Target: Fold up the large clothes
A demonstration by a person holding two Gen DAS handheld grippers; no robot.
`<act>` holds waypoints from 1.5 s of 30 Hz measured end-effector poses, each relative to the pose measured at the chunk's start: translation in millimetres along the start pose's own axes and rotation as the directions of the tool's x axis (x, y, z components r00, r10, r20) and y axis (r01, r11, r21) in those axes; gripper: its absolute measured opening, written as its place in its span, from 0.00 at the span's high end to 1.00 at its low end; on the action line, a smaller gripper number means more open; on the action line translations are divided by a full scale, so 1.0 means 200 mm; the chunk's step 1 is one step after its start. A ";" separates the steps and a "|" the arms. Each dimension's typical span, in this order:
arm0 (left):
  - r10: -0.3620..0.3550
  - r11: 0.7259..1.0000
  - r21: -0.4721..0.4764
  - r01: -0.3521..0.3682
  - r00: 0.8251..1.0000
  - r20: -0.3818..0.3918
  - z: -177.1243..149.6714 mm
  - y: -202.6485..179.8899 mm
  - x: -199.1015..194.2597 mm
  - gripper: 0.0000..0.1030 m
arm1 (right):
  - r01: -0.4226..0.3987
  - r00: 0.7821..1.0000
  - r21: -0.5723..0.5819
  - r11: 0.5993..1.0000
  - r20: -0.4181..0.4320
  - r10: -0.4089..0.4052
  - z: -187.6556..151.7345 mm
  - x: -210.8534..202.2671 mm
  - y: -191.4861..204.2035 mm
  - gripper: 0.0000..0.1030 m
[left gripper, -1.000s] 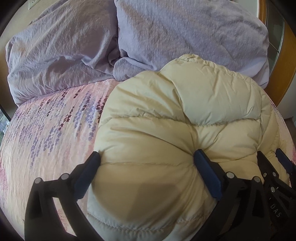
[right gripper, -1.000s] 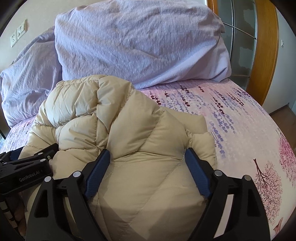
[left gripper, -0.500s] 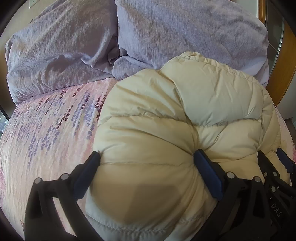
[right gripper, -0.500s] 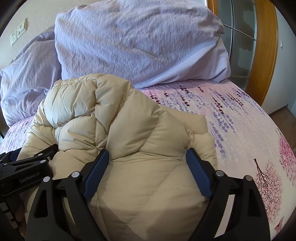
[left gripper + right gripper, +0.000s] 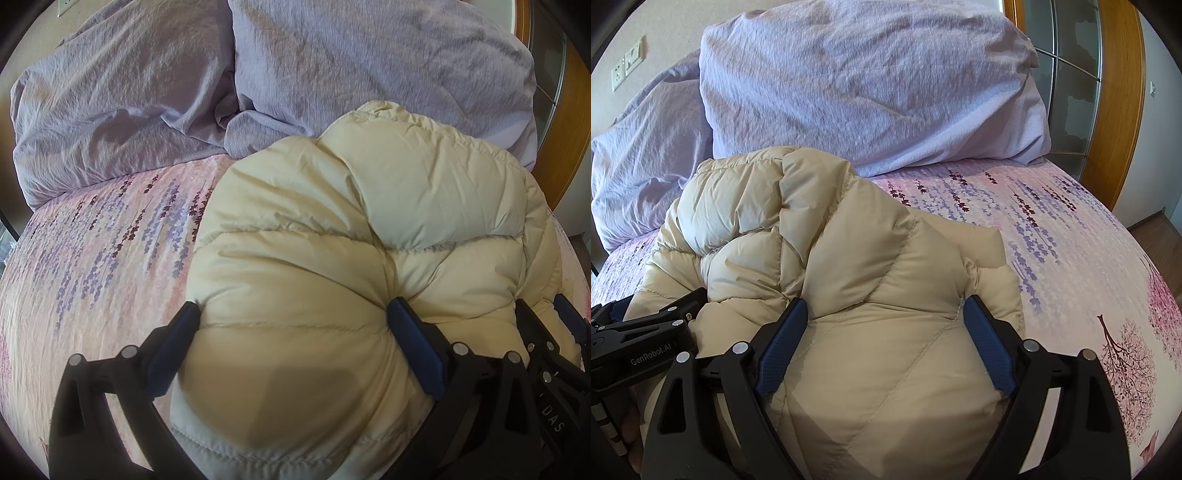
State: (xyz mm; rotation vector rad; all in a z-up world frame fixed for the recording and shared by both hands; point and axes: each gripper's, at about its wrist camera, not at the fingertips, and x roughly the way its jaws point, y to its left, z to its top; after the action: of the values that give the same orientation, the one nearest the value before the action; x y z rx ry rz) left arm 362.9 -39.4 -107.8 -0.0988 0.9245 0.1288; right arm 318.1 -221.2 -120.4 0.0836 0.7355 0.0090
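Note:
A cream puffy down jacket (image 5: 406, 192) lies bunched in a thick folded bundle on the bed. In the left wrist view my left gripper (image 5: 293, 306) straddles its near left part. Both blue pads dent the padding, and quilt seams pucker at the right pad. In the right wrist view the jacket (image 5: 849, 240) bulges between the wide-set jaws of my right gripper (image 5: 885, 301), with both pads pressed against its sides. The two grippers sit side by side on the bundle's near edge. The underside of the jacket is hidden.
The bed sheet (image 5: 1071, 240) is pink with purple flowers and trees. Two lilac pillows (image 5: 369, 66) (image 5: 110, 110) lean just behind the jacket. A wooden door frame with frosted glass (image 5: 1115, 92) stands at the right beyond the bed's edge, with wood floor (image 5: 1160, 236) below.
Hardly anything: both hands stay put on the jacket. The right gripper's jaws stand a trifle wider around the padding than a second ago.

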 end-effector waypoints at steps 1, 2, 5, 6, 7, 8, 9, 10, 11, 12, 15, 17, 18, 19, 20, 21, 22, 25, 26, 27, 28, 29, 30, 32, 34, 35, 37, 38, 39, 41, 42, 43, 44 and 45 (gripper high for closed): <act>0.000 1.000 0.000 0.000 1.000 0.000 0.00 0.00 0.00 0.02 | 0.000 1.000 0.000 1.000 0.000 0.000 0.00 0.00 0.00 0.14; 0.000 1.000 0.000 0.000 1.000 0.000 0.00 0.00 0.00 0.02 | 0.000 1.000 0.000 1.000 0.000 0.000 0.00 0.00 0.00 0.14; 0.001 1.000 -0.001 -0.001 1.000 -0.001 0.00 0.00 0.00 0.02 | -0.006 1.000 0.003 1.000 -0.005 0.006 0.00 0.01 0.00 0.14; 0.002 1.000 -0.001 -0.002 1.000 -0.005 0.00 -0.01 0.00 0.02 | -0.010 1.000 0.006 1.000 -0.009 0.010 0.00 0.01 -0.01 0.14; 0.005 1.000 0.001 -0.005 1.000 -0.012 0.00 -0.01 0.01 0.02 | -0.016 1.000 0.010 1.000 -0.017 0.016 0.00 0.02 -0.01 0.13; 0.007 1.000 0.005 -0.007 1.000 -0.019 0.01 -0.01 0.01 0.02 | -0.029 0.999 0.017 0.999 -0.032 0.029 0.01 0.03 -0.02 0.13; 0.006 1.000 0.007 -0.006 1.000 -0.026 0.01 -0.01 0.02 0.02 | -0.036 0.998 0.020 0.999 -0.045 0.037 0.02 0.03 -0.03 0.12; 0.002 1.000 0.008 -0.002 0.999 -0.035 0.02 -0.01 0.02 0.02 | -0.046 0.997 0.019 0.999 -0.063 0.047 0.03 0.04 -0.03 0.11; -0.003 1.000 0.010 0.003 0.999 -0.041 0.02 0.00 0.02 0.02 | -0.063 0.994 0.014 0.998 -0.093 0.064 0.05 0.05 -0.05 0.11; -0.008 1.000 0.013 0.009 0.999 -0.047 0.03 0.01 0.01 0.02 | -0.074 0.991 0.011 0.997 -0.110 0.075 0.06 0.04 -0.05 0.11; -0.025 0.999 0.035 0.027 0.998 -0.055 0.04 0.03 -0.03 0.02 | -0.126 0.979 0.042 0.991 -0.157 0.131 0.10 0.00 -0.12 0.11; -0.039 0.998 0.037 0.041 0.997 -0.060 0.05 0.05 -0.06 0.02 | -0.142 0.974 0.083 0.986 -0.163 0.154 0.13 -0.04 -0.18 0.11; -0.049 0.998 0.033 0.051 0.997 -0.064 0.05 0.07 -0.08 0.02 | -0.142 0.973 0.114 0.983 -0.169 0.160 0.14 -0.06 -0.23 0.10; -0.066 0.997 0.024 0.068 0.995 -0.069 0.05 0.09 -0.10 0.02 | -0.138 0.971 0.137 0.981 -0.175 0.161 0.15 -0.07 -0.27 0.07; -0.080 0.997 0.014 0.081 0.994 -0.073 0.05 0.11 -0.12 0.02 | -0.133 0.970 0.164 0.977 -0.180 0.163 0.16 -0.08 -0.31 0.06; -0.094 0.996 0.002 0.095 0.993 -0.076 0.06 0.13 -0.13 0.02 | -0.147 0.965 0.204 0.968 -0.185 0.185 0.16 -0.08 -0.37 0.06; -0.110 0.994 -0.013 0.109 0.991 -0.081 0.06 0.17 -0.15 0.02 | -0.163 0.958 0.232 0.959 -0.194 0.210 0.15 -0.08 -0.40 0.06; -0.144 0.989 -0.035 0.141 0.985 -0.096 0.06 0.23 -0.18 0.02 | -0.211 0.916 0.315 0.925 -0.268 0.300 0.12 -0.02 -0.48 0.05; -0.154 0.988 -0.039 0.151 0.983 -0.102 0.07 0.24 -0.18 0.02 | -0.226 0.892 0.354 0.908 -0.300 0.339 0.10 0.01 -0.50 0.05; -0.161 0.987 -0.043 0.157 0.981 -0.106 0.06 0.25 -0.19 0.02 | -0.235 0.875 0.381 0.894 -0.317 0.365 0.08 0.03 -0.50 0.05; -0.170 0.985 -0.049 0.165 0.979 -0.113 0.07 0.27 -0.19 0.02 | -0.247 0.858 0.409 0.879 -0.330 0.394 0.06 0.05 -0.51 0.05; -0.177 0.984 -0.057 0.172 0.977 -0.120 0.06 0.28 -0.20 0.02 | -0.264 0.834 0.449 0.854 -0.339 0.436 0.03 0.08 -0.52 0.05; -0.183 0.982 -0.061 0.176 0.975 -0.124 0.06 0.28 -0.20 0.02 | -0.274 0.820 0.471 0.839 -0.342 0.460 0.02 0.10 -0.51 0.03; -0.203 0.978 -0.072 0.195 0.970 -0.135 0.06 0.30 -0.20 0.02 | -0.286 0.797 0.504 0.815 -0.348 0.495 -0.01 0.14 -0.50 0.01; -0.220 0.974 -0.077 0.211 0.965 -0.146 0.06 0.32 -0.19 0.02 | -0.296 0.775 0.528 0.796 -0.355 0.524 -0.03 0.17 -0.47 0.01; -0.229 0.973 -0.080 0.219 0.962 -0.151 0.06 0.32 -0.19 0.02 | -0.301 0.764 0.536 0.789 -0.359 0.536 -0.03 0.20 -0.45 0.01; -0.248 0.968 -0.088 0.236 0.955 -0.162 0.05 0.33 -0.19 0.02 | -0.309 0.755 0.538 0.784 -0.363 0.546 -0.03 0.21 -0.42 0.01; -0.256 0.966 -0.092 0.243 0.952 -0.166 0.05 0.33 -0.19 0.03 | -0.315 0.751 0.536 0.783 -0.364 0.552 -0.03 0.22 -0.40 0.01; -0.268 0.962 -0.098 0.255 0.948 -0.171 0.05 0.34 -0.18 0.03 | -0.322 0.746 0.532 0.783 -0.367 0.556 -0.03 0.23 -0.38 0.01; -0.292 0.955 -0.110 0.276 0.939 -0.181 0.04 0.35 -0.17 0.03 | -0.332 0.738 0.529 0.781 -0.370 0.565 -0.02 0.25 -0.35 0.01; -0.311 0.949 -0.121 0.292 0.931 -0.189 0.04 0.36 -0.16 0.03 | -0.340 0.733 0.533 0.775 -0.366 0.573 -0.02 0.26 -0.34 0.01; -0.323 0.945 -0.128 0.302 0.926 -0.195 0.04 0.36 -0.15 0.03 | -0.344 0.734 0.534 0.773 -0.360 0.575 -0.02 0.25 -0.33 0.01; -0.347 0.936 -0.143 0.323 0.915 -0.207 0.03 0.36 -0.14 0.03 | -0.348 0.732 0.538 0.768 -0.355 0.581 -0.02 0.26 -0.32 0.01; -0.366 0.928 -0.156 0.338 0.906 -0.214 0.02 0.36 -0.12 0.03 | -0.355 0.729 0.545 0.760 -0.347 0.589 -0.02 0.26 -0.32 0.02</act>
State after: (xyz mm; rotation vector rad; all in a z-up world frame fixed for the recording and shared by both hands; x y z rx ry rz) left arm 340.7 31.5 -87.3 -0.3950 1.1260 -0.1712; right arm 352.7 -282.8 -163.1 0.7498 1.2196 0.3886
